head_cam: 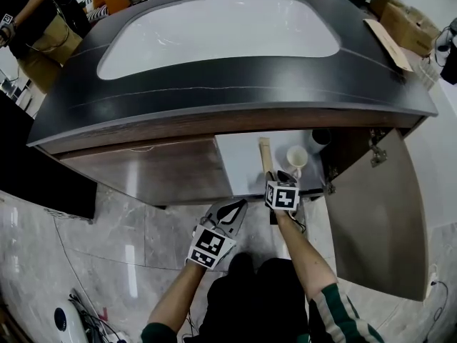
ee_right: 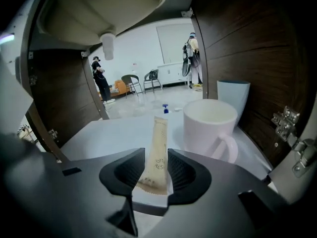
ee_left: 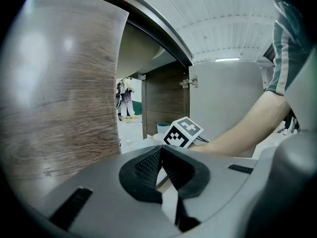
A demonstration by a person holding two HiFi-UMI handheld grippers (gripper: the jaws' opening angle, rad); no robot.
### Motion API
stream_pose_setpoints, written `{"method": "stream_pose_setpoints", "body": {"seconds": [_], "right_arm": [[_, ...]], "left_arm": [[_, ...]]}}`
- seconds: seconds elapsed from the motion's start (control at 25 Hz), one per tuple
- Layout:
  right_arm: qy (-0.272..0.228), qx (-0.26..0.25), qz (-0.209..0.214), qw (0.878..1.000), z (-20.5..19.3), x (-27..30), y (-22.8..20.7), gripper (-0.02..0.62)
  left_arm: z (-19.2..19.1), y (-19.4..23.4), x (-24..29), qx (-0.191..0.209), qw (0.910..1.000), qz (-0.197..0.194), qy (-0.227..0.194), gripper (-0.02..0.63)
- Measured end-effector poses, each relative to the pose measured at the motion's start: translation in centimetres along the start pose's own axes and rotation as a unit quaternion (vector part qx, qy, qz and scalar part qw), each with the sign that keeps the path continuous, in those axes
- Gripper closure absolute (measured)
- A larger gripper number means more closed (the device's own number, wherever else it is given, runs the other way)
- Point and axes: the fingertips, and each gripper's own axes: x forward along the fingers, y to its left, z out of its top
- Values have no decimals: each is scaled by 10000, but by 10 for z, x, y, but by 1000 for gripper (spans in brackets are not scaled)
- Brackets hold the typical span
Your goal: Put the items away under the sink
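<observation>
the right gripper point(head_cam: 283, 179) reaches into the open half of the cupboard under the sink point(head_cam: 214, 31), and its 2 jaws are closed on the wide crimped end of a beige tube point(ee_right: 157, 152), 1 pad against each edge. the tube's long axis runs straight ahead from the jaws toward the back of the cupboard, in line with the gripper, its narrow end farthest away over the pale cupboard floor point(head_cam: 239, 166). whether that far end already touches the floor cannot be told. a white mug point(ee_right: 208, 128) stands just to the right of the tube, handle toward the camera, and a blue-grey cup point(ee_right: 233, 95) sits behind it against the right wall. the free floor lies to the left, so setting the tube down probably means keeping it straight or slightly left, clear of the mug. the left gripper point(head_cam: 237, 206) is outside the cupboard, low in front of the closed left door point(head_cam: 150, 170), its jaws pressed together on nothing, so the right hand is much nearer the work. the right door point(head_cam: 378, 213) hangs wide open. small dark print runs along the tube: the letters "ros" can be made out, the line above is too small to read. the cubes on the grippers carry only black and white squares.
</observation>
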Motion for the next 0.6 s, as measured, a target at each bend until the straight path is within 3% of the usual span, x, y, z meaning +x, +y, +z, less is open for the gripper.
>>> {"method": "stream_pose_setpoints", "body": {"seconds": [0.08, 0.28, 0.4, 0.6], "right_arm": [[-43, -221, 131, 9997, 5, -10, 7, 451], [-276, -814, 407, 9955, 31, -45, 33, 545], [-297, -887, 456, 9946, 44, -76, 46, 549], [-107, -783, 480, 9957, 77, -159, 64, 549]], "left_arm": [[6, -2, -1, -35, 10000, 16, -48, 595], [39, -4, -16, -86, 9998, 61, -141, 594], [64, -7, -32, -81, 9999, 53, -114, 594], [131, -12, -69, -494, 9986, 63, 204, 594]]}}
